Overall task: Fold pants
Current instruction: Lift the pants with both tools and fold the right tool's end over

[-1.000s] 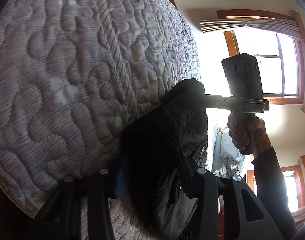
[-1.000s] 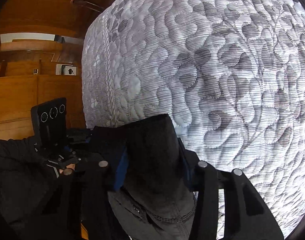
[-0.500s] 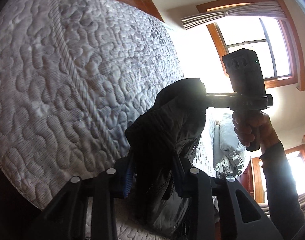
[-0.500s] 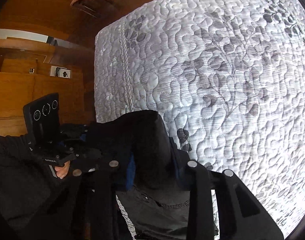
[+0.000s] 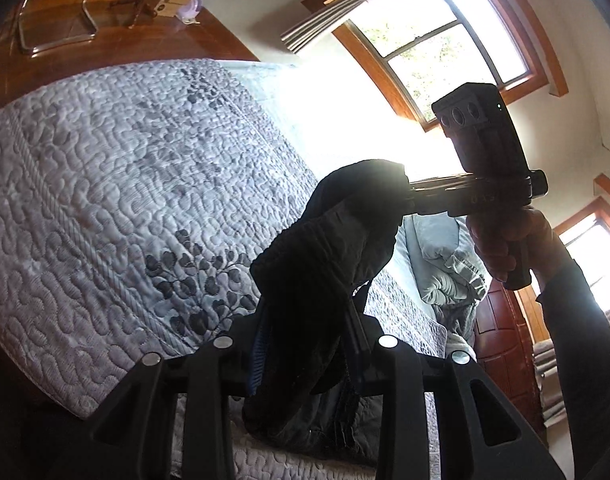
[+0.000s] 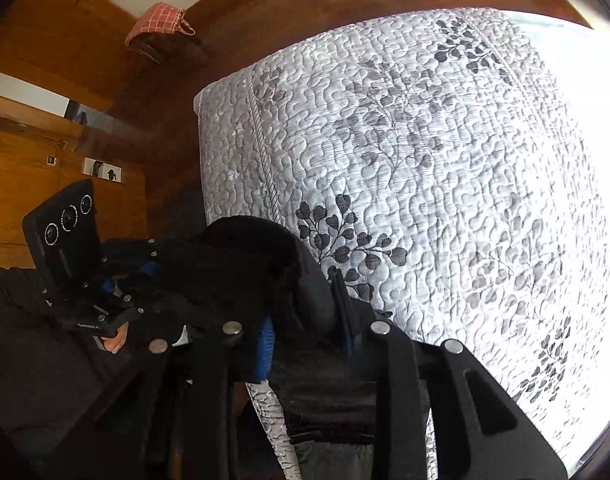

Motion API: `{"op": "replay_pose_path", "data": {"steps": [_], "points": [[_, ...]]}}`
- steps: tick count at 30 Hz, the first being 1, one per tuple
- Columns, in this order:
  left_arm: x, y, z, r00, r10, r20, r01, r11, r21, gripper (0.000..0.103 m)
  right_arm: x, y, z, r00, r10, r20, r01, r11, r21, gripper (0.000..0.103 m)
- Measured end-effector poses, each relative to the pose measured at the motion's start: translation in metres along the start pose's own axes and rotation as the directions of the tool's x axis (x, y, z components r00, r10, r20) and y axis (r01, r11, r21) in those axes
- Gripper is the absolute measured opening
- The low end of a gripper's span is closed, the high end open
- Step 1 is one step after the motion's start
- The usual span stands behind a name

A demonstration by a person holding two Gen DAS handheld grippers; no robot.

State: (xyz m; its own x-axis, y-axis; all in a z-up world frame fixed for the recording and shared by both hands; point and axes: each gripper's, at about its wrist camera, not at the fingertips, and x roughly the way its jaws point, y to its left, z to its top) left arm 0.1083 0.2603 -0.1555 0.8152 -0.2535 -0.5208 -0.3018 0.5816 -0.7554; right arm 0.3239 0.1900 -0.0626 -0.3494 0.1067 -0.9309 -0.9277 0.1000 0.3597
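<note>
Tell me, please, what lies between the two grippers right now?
In the left wrist view, the dark pants span from the left gripper to the right gripper; nothing else lies between them.

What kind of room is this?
Most likely a bedroom: a big bed with a grey-white quilted leaf-pattern bedspread, a rumpled pale pillow at its far end, and a wooden-framed window with a wooden floor around.

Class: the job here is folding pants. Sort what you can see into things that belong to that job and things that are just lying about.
Belongs to the job:
- black pants
- left gripper, shut on the pants
- right gripper, shut on the pants
- quilted bed cover

Just lying about:
- red checked cloth
- crumpled grey bedding
- window
</note>
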Motion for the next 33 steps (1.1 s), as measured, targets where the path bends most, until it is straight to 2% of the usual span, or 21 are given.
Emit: {"op": "replay_pose_path", "data": {"steps": [6, 19, 33], "points": [[-0.005, -0.043, -0.01, 1.0, -0.018, -0.007, 0.018, 0.997, 0.08, 0.033, -0.028, 0.007, -0.036, 0.998, -0.039, 0.053, 0.038, 0.999, 0.031, 0.025], [-0.001, -0.107, -0.031, 0.999, -0.035, -0.034, 0.042, 0.973, 0.228, 0.033, -0.068, 0.009, -0.108, 0.984, -0.101, 0.147, 0.085, 0.99, 0.112, 0.024], [0.014, -0.177, -0.067, 0.995, -0.045, -0.087, 0.076, 0.915, 0.397, 0.033, -0.096, 0.002, -0.196, 0.96, -0.153, 0.235, 0.098, 0.968, 0.23, 0.023]]}}
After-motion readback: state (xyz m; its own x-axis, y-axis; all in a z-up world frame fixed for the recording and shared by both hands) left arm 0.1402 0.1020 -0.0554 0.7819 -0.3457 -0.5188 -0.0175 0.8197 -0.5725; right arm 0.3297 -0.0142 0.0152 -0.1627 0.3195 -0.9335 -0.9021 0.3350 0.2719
